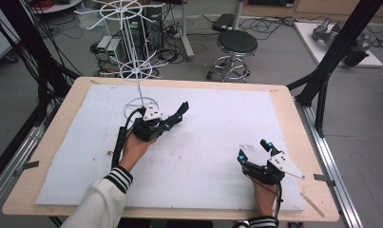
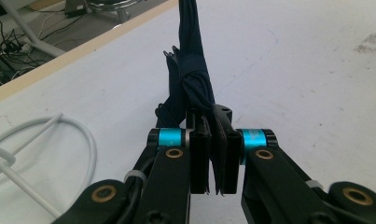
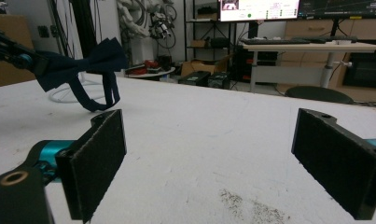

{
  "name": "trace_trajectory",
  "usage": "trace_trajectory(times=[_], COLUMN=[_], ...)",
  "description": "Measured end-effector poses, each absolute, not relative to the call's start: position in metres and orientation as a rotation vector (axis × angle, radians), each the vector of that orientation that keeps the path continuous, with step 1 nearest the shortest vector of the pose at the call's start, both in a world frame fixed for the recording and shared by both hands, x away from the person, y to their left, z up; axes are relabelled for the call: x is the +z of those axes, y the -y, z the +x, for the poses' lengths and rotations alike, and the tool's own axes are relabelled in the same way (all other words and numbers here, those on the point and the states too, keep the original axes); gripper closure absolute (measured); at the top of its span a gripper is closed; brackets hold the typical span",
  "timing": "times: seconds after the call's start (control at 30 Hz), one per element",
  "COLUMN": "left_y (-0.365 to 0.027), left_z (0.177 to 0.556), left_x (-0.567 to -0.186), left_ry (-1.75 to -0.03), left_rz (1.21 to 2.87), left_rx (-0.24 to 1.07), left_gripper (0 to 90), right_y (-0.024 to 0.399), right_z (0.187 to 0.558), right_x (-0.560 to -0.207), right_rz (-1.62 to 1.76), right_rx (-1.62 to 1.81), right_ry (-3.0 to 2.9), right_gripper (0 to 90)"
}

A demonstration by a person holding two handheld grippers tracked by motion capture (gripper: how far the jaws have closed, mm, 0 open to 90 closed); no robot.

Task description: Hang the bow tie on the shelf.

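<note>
Nearest the person, the right gripper [image 1: 255,151] rests low on the white foam mat [image 1: 213,123], its jaws spread wide with nothing between them; the pads [image 3: 99,158] are flat black blocks with a rough, felt-like face. A grey smudge [image 3: 251,207] marks the mat just ahead of them.

Farther in, the left gripper [image 2: 213,154] is pressed together on a dark navy bow tie [image 2: 192,70]. The tie is soft matte cloth, knotted at the middle, with a thin strap looping below; it juts out past the jaws and seems to hang clear of the mat.

Beyond it a white wire stand [image 1: 138,66] rises from the mat, with a round base and spoked rings.
</note>
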State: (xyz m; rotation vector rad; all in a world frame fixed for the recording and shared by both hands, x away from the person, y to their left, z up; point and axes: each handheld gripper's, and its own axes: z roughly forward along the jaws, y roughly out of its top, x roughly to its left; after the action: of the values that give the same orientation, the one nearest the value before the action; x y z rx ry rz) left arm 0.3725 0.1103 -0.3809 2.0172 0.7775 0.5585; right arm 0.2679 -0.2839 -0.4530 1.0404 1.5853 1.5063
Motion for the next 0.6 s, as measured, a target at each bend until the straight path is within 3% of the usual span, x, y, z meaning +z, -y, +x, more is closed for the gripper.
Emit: trace_trajectory(times=[0.6], left_y=[-0.137], left_z=[0.361], left_x=[-0.354], left_ry=[-0.764], left_rz=[1.932], left_rx=[0.579], left_gripper=[85.8], right_y=[0.284], right_z=[0.268], right_x=[-0.453], right_rz=[1.032], right_rx=[1.503], right_ry=[-1.587], right_gripper=[9.1])
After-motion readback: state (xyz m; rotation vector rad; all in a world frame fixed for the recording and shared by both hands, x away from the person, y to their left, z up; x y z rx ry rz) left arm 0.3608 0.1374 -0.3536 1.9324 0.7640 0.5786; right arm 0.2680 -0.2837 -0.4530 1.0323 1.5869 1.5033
